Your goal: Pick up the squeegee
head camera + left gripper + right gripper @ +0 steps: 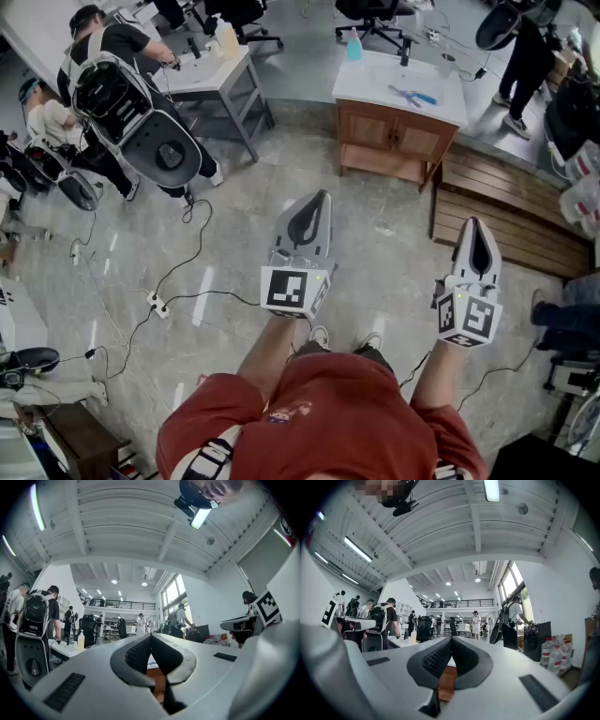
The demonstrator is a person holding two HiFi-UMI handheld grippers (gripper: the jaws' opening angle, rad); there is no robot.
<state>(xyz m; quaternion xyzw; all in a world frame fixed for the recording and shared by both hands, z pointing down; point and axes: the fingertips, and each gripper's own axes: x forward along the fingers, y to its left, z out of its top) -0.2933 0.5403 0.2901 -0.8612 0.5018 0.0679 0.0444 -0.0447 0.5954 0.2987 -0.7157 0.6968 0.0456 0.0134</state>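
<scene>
The squeegee (412, 96), a small tool with a blue handle, lies on the white top of a wooden cabinet (394, 141) ahead of me. Beside it stand a blue spray bottle (354, 45) and a cup (445, 64). My left gripper (317, 199) hangs over the floor, well short of the cabinet, jaws shut and empty. My right gripper (475, 225) is level with it on the right, also shut on nothing. In the left gripper view the left gripper (151, 638) shows its pads pressed together; the right gripper (451, 640) shows the same in its own view.
Wooden slatted steps (502, 216) lie right of the cabinet. A grey table (202, 75) with people around it stands at the far left. Cables and a power strip (157, 305) trail over the marble floor. Water bottles (555, 656) stand at the right.
</scene>
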